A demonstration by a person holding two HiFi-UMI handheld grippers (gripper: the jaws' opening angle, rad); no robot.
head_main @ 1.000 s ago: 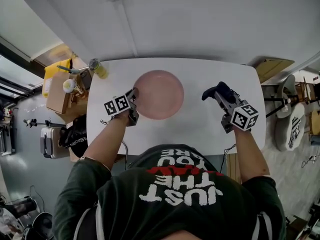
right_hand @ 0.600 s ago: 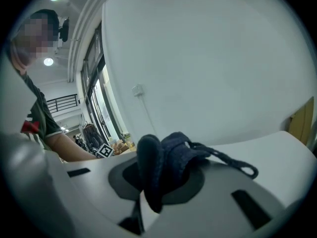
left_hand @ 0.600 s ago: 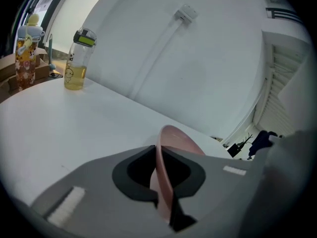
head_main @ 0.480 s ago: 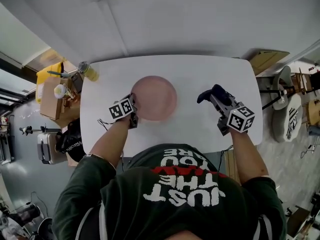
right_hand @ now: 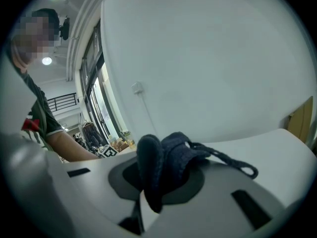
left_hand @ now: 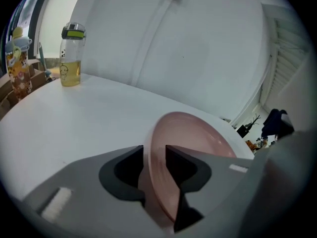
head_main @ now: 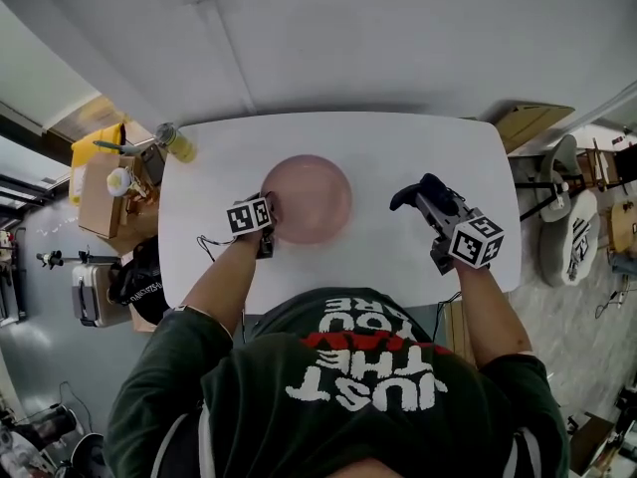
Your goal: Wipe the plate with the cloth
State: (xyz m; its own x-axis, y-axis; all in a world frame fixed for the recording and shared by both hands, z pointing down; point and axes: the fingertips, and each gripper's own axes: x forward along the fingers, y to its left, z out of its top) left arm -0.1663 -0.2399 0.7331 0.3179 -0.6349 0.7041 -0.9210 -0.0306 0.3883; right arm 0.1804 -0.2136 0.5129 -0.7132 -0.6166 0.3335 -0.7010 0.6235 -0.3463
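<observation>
The head view shows only the left gripper (head_main: pixel 267 210) at the near left edge of the plate (head_main: pixel 309 199), which lies mid-table (head_main: pixel 418 147). The left gripper view shows the rim between jaws that have just been opening, with the pads clear of it. The right gripper (head_main: pixel 423 195), well to the plate's right, is clamped on a dark blue knitted cloth (right_hand: pixel 166 155). The plate is round, shallow and pale pink.

There is one pink plate (head_main: pixel 307 197), one dark cloth (head_main: pixel 410 192) and one bottle (head_main: pixel 177 144). One tabletop (head_main: pixel 398 147) shows, with two grippers: the left gripper (head_main: pixel 269 209) and the right gripper (head_main: pixel 426 199).
</observation>
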